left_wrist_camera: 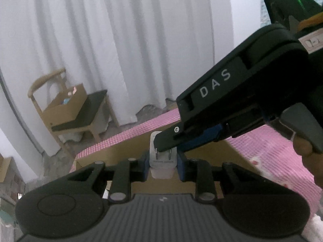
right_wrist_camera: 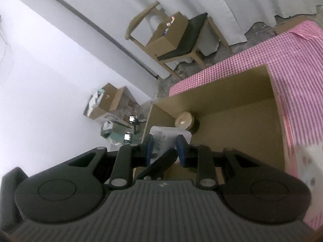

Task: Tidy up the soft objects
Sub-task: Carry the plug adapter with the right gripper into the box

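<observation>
White curtain [left_wrist_camera: 121,40] backdrop, wooden chair [right_wrist_camera: 181,40] carrying a cardboard carton [left_wrist_camera: 66,104]. Pink checked cloth [right_wrist_camera: 292,60] on worktop, open cardboard box [right_wrist_camera: 232,125] on it, round tan item [right_wrist_camera: 184,120] in its far corner. Left gripper [left_wrist_camera: 162,164] jaws clamped on white plug adapter [left_wrist_camera: 162,161], prongs up. Right gripper [right_wrist_camera: 166,149] jaws clamped on same adapter from other side, above the box.

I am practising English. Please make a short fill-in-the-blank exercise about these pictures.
1. The left claw holds a white plastic wall ____ with two metal prongs.
2. The brown cardboard box rests on pink ____ cloth.
3. Another cardboard box sits on a wooden ____.

Missing words: charger; checked; chair
</observation>
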A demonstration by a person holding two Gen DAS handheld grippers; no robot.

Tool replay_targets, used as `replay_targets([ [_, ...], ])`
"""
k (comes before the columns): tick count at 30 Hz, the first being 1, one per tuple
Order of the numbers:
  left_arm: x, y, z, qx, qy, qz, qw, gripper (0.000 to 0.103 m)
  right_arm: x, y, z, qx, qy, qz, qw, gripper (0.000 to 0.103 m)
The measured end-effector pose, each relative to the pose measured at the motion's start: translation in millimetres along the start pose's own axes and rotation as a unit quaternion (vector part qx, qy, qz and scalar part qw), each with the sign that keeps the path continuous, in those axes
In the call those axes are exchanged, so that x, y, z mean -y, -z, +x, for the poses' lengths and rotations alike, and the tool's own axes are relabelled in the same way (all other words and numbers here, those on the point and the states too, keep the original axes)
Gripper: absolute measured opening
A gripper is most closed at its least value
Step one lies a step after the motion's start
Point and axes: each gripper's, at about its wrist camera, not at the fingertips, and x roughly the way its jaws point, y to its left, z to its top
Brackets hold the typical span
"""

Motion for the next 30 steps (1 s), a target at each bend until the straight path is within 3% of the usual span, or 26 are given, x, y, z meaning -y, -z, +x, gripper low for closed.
replay_targets([
  [5, -27.3, -9.5, 54.1, -0.053, 0.000, -0.023, 0.9983, 0.028, 19.1, -40.3, 57.7, -0.044, 0.013, 0.014, 0.999, 0.025],
  [15, -63.6, 4.1, 141.0, -0.162, -0.004, -0.055, 0.9853, 0.028, 59.5, -64.4, 152.0, -0.115, 0.036, 0.044, 0.992, 0.025],
  [30, -82.6, 13.4, 187.0, -0.246, -0.005, -0.098, 0.9644, 0.028, 83.1, -62.2, 204.9, -0.156, 0.055, 0.058, 0.985, 0.025],
])
